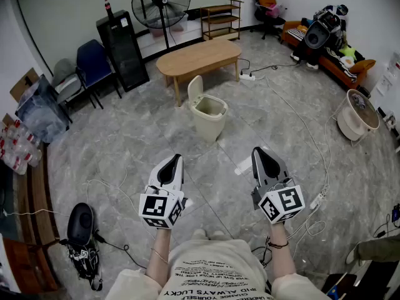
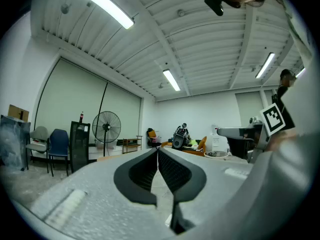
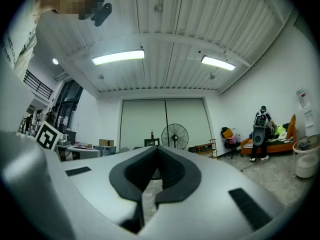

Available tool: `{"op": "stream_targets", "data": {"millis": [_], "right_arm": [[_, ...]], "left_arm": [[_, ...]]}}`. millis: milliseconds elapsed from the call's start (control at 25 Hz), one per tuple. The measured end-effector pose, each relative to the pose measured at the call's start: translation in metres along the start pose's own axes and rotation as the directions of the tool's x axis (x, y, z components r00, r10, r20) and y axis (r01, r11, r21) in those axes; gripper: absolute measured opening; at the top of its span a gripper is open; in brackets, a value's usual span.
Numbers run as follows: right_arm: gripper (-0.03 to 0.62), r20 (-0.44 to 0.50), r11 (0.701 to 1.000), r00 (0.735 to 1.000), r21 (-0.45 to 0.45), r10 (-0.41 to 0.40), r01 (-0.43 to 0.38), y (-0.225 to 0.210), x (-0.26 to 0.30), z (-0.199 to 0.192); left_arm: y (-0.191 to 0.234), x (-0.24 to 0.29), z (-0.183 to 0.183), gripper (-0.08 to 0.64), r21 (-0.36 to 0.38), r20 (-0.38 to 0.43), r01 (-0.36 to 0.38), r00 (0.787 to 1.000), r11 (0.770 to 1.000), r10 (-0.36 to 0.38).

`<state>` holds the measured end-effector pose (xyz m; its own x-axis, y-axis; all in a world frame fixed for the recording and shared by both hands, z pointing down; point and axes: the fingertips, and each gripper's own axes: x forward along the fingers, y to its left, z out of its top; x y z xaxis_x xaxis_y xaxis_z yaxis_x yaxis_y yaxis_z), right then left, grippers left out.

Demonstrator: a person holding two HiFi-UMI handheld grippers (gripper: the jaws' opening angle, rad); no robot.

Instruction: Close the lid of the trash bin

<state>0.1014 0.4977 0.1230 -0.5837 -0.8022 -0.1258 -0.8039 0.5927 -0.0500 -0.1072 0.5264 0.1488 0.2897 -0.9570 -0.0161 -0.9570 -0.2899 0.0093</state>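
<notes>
A cream trash bin (image 1: 209,117) stands on the grey floor ahead of me, its lid (image 1: 195,90) swung up and back on the left side, the mouth uncovered. My left gripper (image 1: 173,162) is held low at the left, well short of the bin, shut with nothing between its pads. The right gripper (image 1: 262,154) hangs level with it at the right, also shut and holding nothing. In the left gripper view the left gripper (image 2: 157,150) points level across the room, and the right gripper (image 3: 156,148) does likewise in its own view. Neither gripper view shows the bin.
A low wooden table (image 1: 199,59) stands just behind the bin, with a standing fan (image 1: 161,4) and a black cabinet (image 1: 122,50) beyond. Blue chairs (image 1: 94,67) line the left wall. A white cable (image 1: 306,130) crosses the floor at the right. An orange sofa (image 1: 328,55) sits far right.
</notes>
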Motion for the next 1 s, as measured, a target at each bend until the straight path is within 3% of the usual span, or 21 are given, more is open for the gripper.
{"op": "stream_targets", "data": {"millis": [240,600,720,880,1000], "right_arm": [[0.005,0.017,0.999,0.999,0.029,-0.04,0.039,-0.027,-0.016,-0.001],[0.005,-0.004,0.999,1.0,0.042,-0.026,0.027,-0.042,-0.023,-0.012],[0.005,-0.003,0.999,1.0,0.049,-0.017,0.017,-0.045,-0.023,-0.016],[0.005,-0.003,0.998,1.0,0.061,-0.009,0.009,-0.049,-0.018,-0.022],[0.005,-0.014,0.997,1.0,0.074,0.001,0.001,-0.049,-0.008,-0.026]], "left_arm": [[-0.017,0.001,-0.006,0.025,0.016,-0.017,0.012,1.0,1.0,-0.012],[-0.028,0.007,-0.014,0.031,-0.005,-0.029,-0.034,0.999,0.999,0.034],[-0.029,0.01,-0.018,0.143,-0.015,-0.028,-0.047,0.999,0.999,0.046],[-0.029,0.012,-0.023,0.237,-0.002,-0.028,-0.052,0.998,0.999,0.052],[-0.026,0.015,-0.026,0.267,0.003,-0.038,-0.046,0.998,0.999,0.046]]}}
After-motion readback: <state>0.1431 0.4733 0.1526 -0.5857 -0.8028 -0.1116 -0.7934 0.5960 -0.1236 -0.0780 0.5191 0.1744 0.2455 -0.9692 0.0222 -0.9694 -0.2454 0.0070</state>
